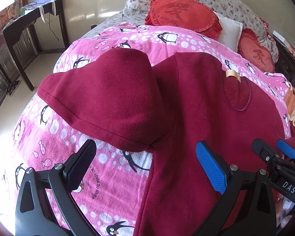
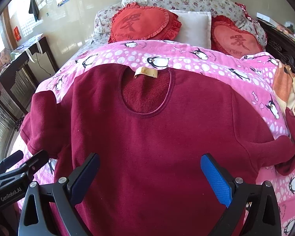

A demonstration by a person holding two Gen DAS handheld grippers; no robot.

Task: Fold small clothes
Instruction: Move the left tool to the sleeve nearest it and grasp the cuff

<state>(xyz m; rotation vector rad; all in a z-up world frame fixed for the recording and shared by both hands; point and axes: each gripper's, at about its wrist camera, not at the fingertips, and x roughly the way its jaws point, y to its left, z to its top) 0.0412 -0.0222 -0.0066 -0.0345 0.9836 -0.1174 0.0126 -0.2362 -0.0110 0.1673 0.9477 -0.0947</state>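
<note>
A dark red fleece top (image 2: 147, 137) lies flat, front up, on a pink penguin-print blanket (image 2: 196, 63), with its round neckline and tan label (image 2: 145, 72) at the far side. Its left sleeve (image 1: 108, 102) is spread out to the side in the left wrist view; its right sleeve (image 2: 275, 149) bends at the blanket's right edge. My left gripper (image 1: 145, 169) is open and empty, hovering over the top's left edge below the sleeve. My right gripper (image 2: 149, 179) is open and empty above the top's lower middle. The right gripper (image 1: 273, 151) also shows in the left wrist view.
Two red heart cushions (image 2: 143, 24) and a white pillow (image 2: 194, 27) lie at the bed's head on floral pillows. A dark wooden desk (image 1: 19, 39) stands on the left beside the bed. A floral quilt (image 2: 287, 90) is bunched at the right edge.
</note>
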